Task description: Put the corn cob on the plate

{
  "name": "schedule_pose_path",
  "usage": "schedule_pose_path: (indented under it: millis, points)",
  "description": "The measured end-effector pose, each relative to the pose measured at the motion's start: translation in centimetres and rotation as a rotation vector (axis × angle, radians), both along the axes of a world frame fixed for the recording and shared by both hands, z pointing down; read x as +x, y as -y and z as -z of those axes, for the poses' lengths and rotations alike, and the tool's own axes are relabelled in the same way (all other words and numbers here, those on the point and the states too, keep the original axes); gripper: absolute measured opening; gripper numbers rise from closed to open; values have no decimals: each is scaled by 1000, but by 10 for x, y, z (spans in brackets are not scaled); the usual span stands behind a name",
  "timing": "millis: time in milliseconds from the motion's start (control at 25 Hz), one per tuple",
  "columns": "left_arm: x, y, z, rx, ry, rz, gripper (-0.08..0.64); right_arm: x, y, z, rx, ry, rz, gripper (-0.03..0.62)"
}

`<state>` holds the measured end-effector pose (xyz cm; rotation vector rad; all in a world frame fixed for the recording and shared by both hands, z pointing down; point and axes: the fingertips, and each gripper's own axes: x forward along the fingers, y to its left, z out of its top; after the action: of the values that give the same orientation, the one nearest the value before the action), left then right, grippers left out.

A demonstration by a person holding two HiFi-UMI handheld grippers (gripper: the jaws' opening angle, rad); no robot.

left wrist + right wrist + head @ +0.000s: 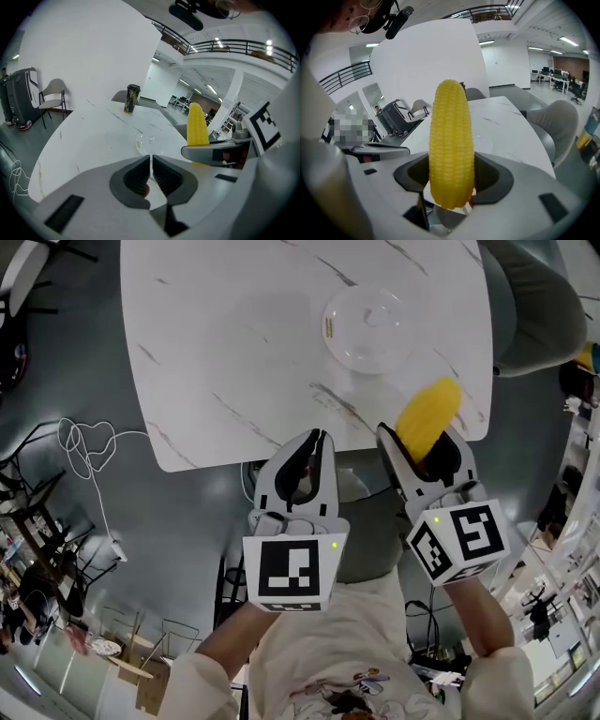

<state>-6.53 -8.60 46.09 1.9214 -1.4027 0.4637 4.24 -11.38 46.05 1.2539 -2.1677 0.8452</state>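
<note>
The right hand-held gripper (424,448) had its two jaws closed against the sides of the yellow corn cob (429,413), clamping it near its blunt lower end, so that most of the cob stood out beyond the fingertips. In the right gripper view the cob rose upright between the dark pads and filled the gap. Seen from the head view, the cob hung over the near right edge of the white marbled tabletop (244,343), its tip pointing toward the clear plate (330,326) but well short of it. The plate sat on the far right part of the tabletop with nothing on it.

The left hand-held gripper (317,439) hovered just beside the right one, at the tabletop's near edge, its ribbed jaws drawn together with only a thin slit between them and nothing held. The left gripper view showed a dark tumbler (132,98) standing at the far end of the tabletop, well apart from the plate. A white cable (84,442) lay looped on the floor to the left
</note>
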Motion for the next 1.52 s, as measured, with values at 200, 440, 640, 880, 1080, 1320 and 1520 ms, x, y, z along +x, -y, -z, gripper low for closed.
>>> schedule_pose_path:
  millis: [200,440,640,880,1080,1320,1520]
  points:
    - [0,14,-16,11,3,12,23,-1,11,-20,-14,7,-12,252]
    - [3,21,-32,11,2,38,23,-1,23,-37,-11,-1,-18,252]
    - [1,26,-41,18,6,47,23,3,37,-46,0,-13,-36,252]
    - [-2,28,-56,3,14,56,23,4,56,-61,-13,0,-81,252]
    - [4,28,-72,-20,21,39,23,3,70,-73,2,-13,-97,252]
    - [5,39,-74,-6,18,49,23,1,86,-81,19,-10,-101,252]
    - [6,38,-83,-29,16,40,23,0,92,-87,36,-38,-91,252]
